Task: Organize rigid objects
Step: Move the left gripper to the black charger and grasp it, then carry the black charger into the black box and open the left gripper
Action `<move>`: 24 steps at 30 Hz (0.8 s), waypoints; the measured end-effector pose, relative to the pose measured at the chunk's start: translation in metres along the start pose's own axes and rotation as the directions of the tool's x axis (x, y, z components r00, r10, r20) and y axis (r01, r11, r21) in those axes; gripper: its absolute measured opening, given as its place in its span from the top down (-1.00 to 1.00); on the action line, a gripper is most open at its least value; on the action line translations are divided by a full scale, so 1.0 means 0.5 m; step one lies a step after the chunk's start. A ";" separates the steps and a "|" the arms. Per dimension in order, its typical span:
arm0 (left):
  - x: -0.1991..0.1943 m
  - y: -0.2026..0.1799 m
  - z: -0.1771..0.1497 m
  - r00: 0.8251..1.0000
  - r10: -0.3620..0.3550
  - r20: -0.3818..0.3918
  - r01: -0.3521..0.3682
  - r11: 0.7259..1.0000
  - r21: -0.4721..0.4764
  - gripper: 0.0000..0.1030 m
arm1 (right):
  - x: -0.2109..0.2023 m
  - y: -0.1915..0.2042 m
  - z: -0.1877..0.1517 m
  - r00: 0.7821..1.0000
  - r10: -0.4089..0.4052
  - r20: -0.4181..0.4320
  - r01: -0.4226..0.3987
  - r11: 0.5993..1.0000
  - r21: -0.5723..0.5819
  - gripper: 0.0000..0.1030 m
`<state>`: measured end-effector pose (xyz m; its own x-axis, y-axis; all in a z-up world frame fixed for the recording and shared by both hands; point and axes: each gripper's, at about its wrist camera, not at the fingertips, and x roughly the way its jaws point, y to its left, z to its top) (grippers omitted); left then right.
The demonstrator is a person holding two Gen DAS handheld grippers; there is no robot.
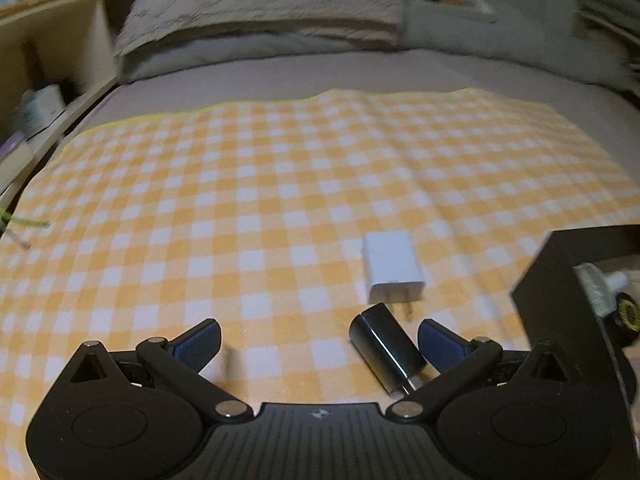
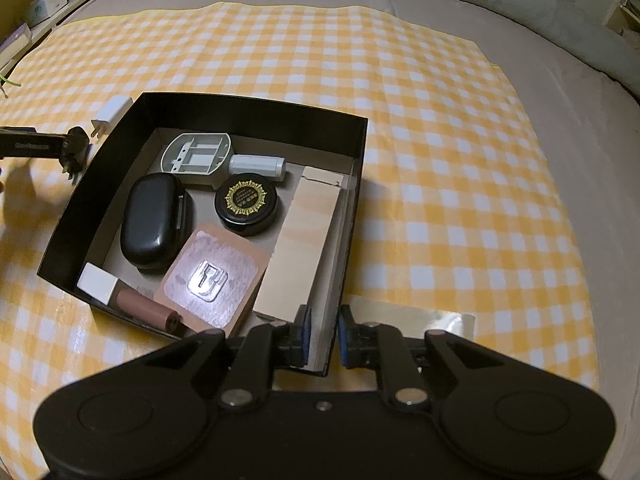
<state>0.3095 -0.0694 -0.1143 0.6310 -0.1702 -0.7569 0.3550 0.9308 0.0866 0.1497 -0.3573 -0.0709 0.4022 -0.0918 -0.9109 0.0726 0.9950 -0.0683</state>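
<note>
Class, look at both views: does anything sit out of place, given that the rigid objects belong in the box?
Yes. Two chargers lie outside the black box, on the checked cloth beside its left wall: a white charger and a black charger, the latter between the left gripper's open jaws.

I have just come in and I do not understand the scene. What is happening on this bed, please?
A person is sorting small hard items into a black box on a checked cloth. The right hand-held gripper straddles the box's near wall, jaws almost shut. The left hand-held gripper is open over a black charger lying on the cloth; a white charger lies just beyond. Both are still outside the box.
</note>
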 end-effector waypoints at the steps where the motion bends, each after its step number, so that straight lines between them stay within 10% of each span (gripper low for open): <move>1: -0.005 0.000 0.001 1.000 -0.022 0.010 0.021 0.999 0.024 -0.98 | 0.001 0.000 0.000 1.000 -0.001 -0.001 0.001 1.000 -0.001 0.70; 5: -0.012 -0.019 0.003 1.000 -0.024 0.015 0.022 0.994 0.106 -0.74 | 0.002 0.004 0.001 1.000 -0.005 -0.004 0.005 1.000 -0.009 0.65; 16: 0.026 -0.018 0.012 0.989 -0.127 -0.078 0.106 0.967 -0.232 0.12 | 0.016 0.005 0.006 1.000 -0.012 -0.021 0.012 1.000 -0.013 0.63; 24: 0.023 -0.026 0.013 0.988 -0.103 -0.114 0.078 0.975 -0.207 0.46 | 0.019 0.004 0.009 1.000 -0.014 -0.025 0.014 1.000 -0.012 0.66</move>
<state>0.3167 -0.0855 -0.1202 0.5083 -0.2276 -0.8306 0.2526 0.9614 -0.1088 0.1576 -0.3562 -0.0779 0.3784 -0.1050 -0.9197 0.0673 0.9940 -0.0858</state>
